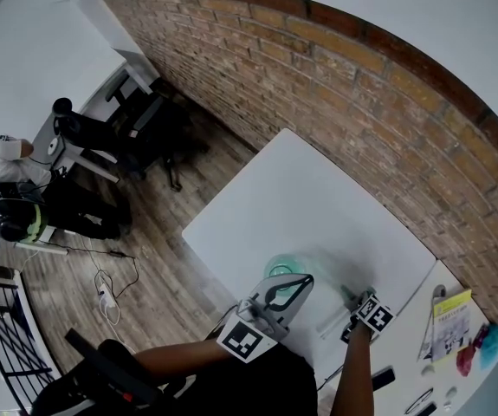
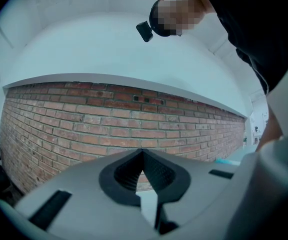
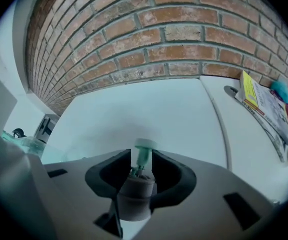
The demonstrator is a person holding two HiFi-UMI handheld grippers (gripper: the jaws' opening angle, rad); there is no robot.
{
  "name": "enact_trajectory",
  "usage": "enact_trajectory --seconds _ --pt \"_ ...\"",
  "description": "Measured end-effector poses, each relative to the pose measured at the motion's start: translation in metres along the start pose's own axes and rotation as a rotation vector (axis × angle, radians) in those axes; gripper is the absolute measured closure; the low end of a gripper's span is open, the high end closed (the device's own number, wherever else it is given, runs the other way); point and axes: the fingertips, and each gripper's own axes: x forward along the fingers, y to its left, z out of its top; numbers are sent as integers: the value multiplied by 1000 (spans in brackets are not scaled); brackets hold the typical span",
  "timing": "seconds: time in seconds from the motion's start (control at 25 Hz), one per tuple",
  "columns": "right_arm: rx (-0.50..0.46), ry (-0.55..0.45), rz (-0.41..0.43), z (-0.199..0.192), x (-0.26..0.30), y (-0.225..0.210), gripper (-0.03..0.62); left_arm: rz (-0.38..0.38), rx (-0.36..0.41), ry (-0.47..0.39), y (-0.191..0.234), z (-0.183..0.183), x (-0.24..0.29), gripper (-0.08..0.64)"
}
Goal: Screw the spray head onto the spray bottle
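Just beside the spray bottle [image 1: 285, 265], the left gripper [image 2: 142, 152] is pressed together, empty; near the bottle, the right gripper [image 3: 141, 155] pinches the spray head [image 3: 135, 188].

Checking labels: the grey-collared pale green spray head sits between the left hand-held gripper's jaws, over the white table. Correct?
No. The grey-collared pale green spray head sits between the right hand-held gripper's jaws, over the white table; the right gripper view shows it.
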Motion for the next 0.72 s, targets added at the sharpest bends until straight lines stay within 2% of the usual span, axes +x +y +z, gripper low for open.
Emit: enact_trajectory --seconds 0.08,0.28,0.6,0.72 --pt "16 14 0 1 4 -2 462 -1 18 5 2 -1 0 560" --pt "35 60 -3 4 14 -2 462 37 -48 10 9 -4 0 561" --pt "-30 119 -3 8 19 1 458 52 -36 13 15 -5 -1 560" --pt "-42 125 -9 9 18 0 451 66 -60 10 17 -5 -2 561"
